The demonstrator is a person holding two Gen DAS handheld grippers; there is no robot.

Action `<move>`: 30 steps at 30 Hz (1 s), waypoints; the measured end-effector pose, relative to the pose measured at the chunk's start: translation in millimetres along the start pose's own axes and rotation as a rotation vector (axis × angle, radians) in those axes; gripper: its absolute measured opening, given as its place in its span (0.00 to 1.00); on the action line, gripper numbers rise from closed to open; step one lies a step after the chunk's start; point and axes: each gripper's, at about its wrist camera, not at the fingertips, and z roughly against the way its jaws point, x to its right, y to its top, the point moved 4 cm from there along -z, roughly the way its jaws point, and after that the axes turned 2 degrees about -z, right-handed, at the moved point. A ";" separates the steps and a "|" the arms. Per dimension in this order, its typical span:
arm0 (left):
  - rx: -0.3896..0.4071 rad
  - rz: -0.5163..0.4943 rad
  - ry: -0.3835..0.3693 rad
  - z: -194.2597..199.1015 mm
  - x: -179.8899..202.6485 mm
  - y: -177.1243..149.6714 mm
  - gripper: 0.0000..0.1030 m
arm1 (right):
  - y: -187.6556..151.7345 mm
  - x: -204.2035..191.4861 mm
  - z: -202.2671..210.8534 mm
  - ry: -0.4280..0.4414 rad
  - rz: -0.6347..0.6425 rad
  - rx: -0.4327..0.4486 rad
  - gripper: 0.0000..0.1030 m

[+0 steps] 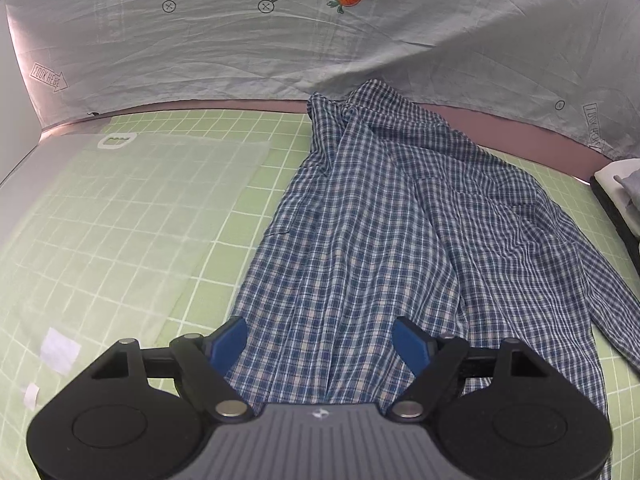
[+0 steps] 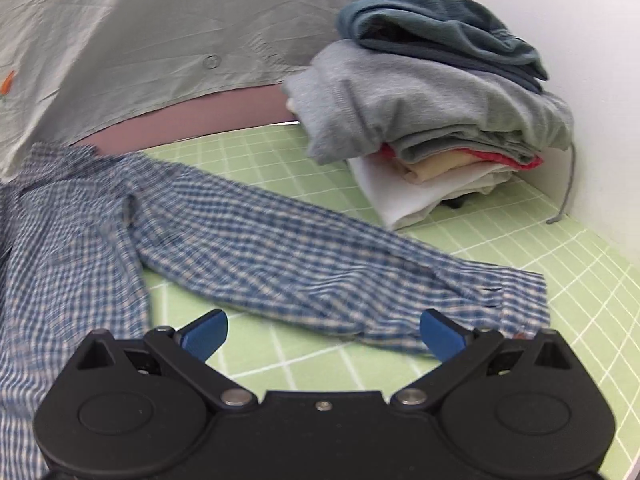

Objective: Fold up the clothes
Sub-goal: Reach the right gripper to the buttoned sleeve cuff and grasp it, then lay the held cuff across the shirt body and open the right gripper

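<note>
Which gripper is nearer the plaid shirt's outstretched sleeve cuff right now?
Right. The right gripper hovers open just in front of the cuff. The left gripper is open over the shirt body, away from that cuff.

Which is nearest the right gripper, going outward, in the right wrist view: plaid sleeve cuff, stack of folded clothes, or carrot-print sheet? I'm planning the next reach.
1. Plaid sleeve cuff, just ahead of the open right gripper, to its right.
2. Stack of folded clothes, farther back on the right, on the green mat.
3. Carrot-print sheet, hanging behind, at the back left.
</note>
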 end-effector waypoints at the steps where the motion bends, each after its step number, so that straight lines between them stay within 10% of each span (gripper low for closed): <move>1: -0.011 -0.010 0.001 -4.2 2.2 1.3 0.78 | 3.7 8.2 -5.7 -0.027 -0.026 0.002 1.00; 9: -0.075 -0.032 0.009 -23.9 9.1 -0.3 0.78 | 18.3 55.9 -32.6 -0.196 -0.138 0.009 1.00; 23: -0.111 -0.020 -0.025 -31.9 14.5 -3.4 0.81 | 8.9 82.0 -53.6 -0.224 -0.194 -0.106 1.00; 27: -0.108 -0.021 -0.029 -31.4 13.9 -3.4 0.83 | 11.8 82.7 -55.9 -0.214 -0.211 -0.133 0.82; 30: -0.108 -0.015 -0.028 -31.4 12.6 -3.8 0.85 | 19.6 73.9 -55.2 -0.187 -0.168 -0.140 0.44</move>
